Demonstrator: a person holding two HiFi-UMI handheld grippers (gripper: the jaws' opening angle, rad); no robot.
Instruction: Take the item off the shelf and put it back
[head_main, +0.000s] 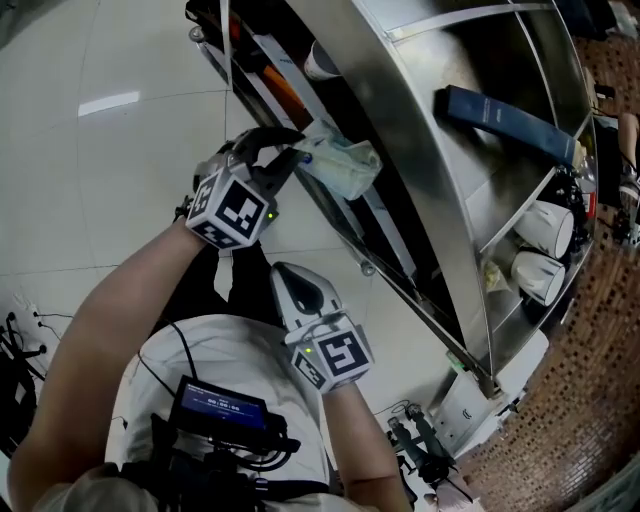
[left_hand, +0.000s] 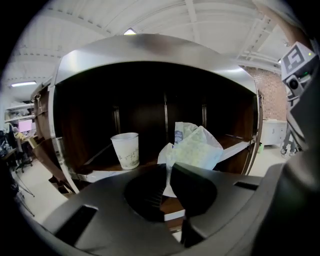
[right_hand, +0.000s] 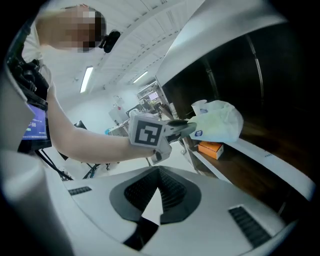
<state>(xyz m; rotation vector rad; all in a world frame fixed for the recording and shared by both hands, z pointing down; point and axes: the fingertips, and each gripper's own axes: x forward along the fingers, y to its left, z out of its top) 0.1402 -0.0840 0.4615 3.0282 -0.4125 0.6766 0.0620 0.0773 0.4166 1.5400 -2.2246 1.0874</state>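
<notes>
Head view, nearest first: the right hand-held gripper (head_main: 293, 278) hangs close to the person's chest, its white jaws pressed together with nothing between them. At about eleven o'clock from it, the left hand-held gripper (head_main: 290, 160) reaches toward the metal shelf (head_main: 420, 130). Its dark jaws pinch the lower edge of a pale green plastic packet (head_main: 345, 165). The packet is held at the shelf's open front. I cannot tell whether it touches the shelf board. In the left gripper view, a paper cup (left_hand: 126, 150) stands upright on the board at nine o'clock from the packet, well apart from it. The right gripper view shows an orange box (right_hand: 210, 148) lying on the shelf at seven o'clock below the packet.
</notes>
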